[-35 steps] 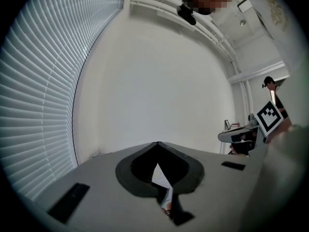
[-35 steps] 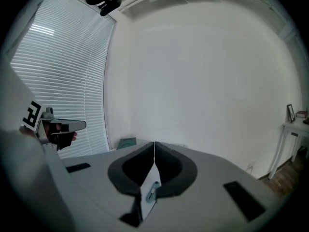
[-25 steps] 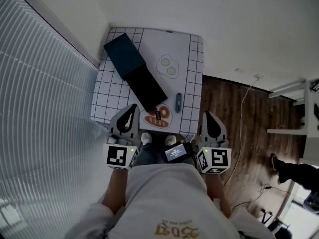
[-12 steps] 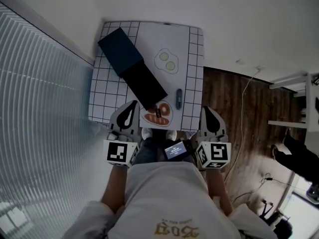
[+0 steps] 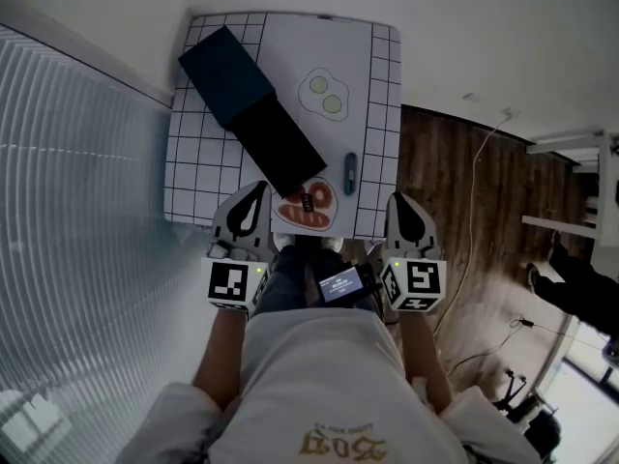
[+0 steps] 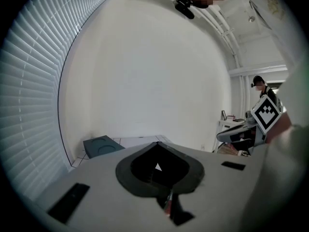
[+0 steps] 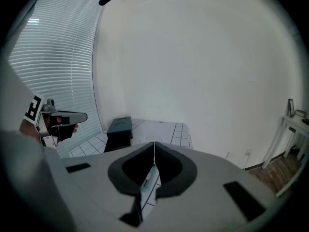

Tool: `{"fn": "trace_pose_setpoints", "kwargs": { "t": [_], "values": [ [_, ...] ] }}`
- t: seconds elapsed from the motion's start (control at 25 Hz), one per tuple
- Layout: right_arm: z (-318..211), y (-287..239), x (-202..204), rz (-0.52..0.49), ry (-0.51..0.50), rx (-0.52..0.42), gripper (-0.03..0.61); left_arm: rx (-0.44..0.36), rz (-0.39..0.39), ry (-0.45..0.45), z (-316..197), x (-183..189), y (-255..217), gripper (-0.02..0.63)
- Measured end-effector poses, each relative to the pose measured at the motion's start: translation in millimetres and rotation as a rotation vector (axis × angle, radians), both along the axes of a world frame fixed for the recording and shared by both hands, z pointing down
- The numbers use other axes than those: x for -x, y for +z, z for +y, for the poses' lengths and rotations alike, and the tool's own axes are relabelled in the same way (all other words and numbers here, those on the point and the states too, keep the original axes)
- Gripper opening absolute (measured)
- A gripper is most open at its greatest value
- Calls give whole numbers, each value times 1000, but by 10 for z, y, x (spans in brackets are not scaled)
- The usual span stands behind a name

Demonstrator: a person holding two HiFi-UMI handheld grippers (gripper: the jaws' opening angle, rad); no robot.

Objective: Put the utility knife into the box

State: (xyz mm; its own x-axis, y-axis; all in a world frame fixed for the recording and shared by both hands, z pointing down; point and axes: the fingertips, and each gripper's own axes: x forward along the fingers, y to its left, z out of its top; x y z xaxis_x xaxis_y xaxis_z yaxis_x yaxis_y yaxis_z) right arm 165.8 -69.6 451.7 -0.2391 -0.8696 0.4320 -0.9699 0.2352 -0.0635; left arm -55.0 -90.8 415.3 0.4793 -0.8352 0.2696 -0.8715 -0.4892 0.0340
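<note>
The utility knife (image 5: 349, 173), slim and dark blue-grey, lies on the white grid-edged table (image 5: 193, 162) near its right side. It shows as a sliver under the jaw slit in the right gripper view (image 7: 148, 178). The dark box (image 5: 227, 75) stands at the table's far left, with its black flap (image 5: 282, 153) stretching toward me; it also appears as the box (image 6: 101, 145) and the box (image 7: 119, 128). My left gripper (image 5: 258, 191) and right gripper (image 5: 398, 201) hover at the table's near edge. Both are shut and hold nothing. The knife lies ahead and left of the right gripper's tip (image 7: 154, 145).
Printed on the cloth are fried eggs (image 5: 327, 93) and a steak (image 5: 308, 207) with a small dark item on it. Window blinds (image 5: 68, 211) run along the left. Wooden floor (image 5: 455, 191) with a white cable lies to the right. A person (image 5: 580, 288) stands at the far right.
Both grippers have sunk a little toward the table's near edge, jaws unchanged. The head view has shifted, so the table sits higher in the picture. Knife and box have not moved.
</note>
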Motion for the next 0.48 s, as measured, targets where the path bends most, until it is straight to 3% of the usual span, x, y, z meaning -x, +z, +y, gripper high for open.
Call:
{"fn": "trace_pose_setpoints", "kwargs": {
  "t": [0.48],
  "values": [
    [-32,482,116,18,-19,102,8,66,-52,56,-46,-79,416,6]
  ]
}}
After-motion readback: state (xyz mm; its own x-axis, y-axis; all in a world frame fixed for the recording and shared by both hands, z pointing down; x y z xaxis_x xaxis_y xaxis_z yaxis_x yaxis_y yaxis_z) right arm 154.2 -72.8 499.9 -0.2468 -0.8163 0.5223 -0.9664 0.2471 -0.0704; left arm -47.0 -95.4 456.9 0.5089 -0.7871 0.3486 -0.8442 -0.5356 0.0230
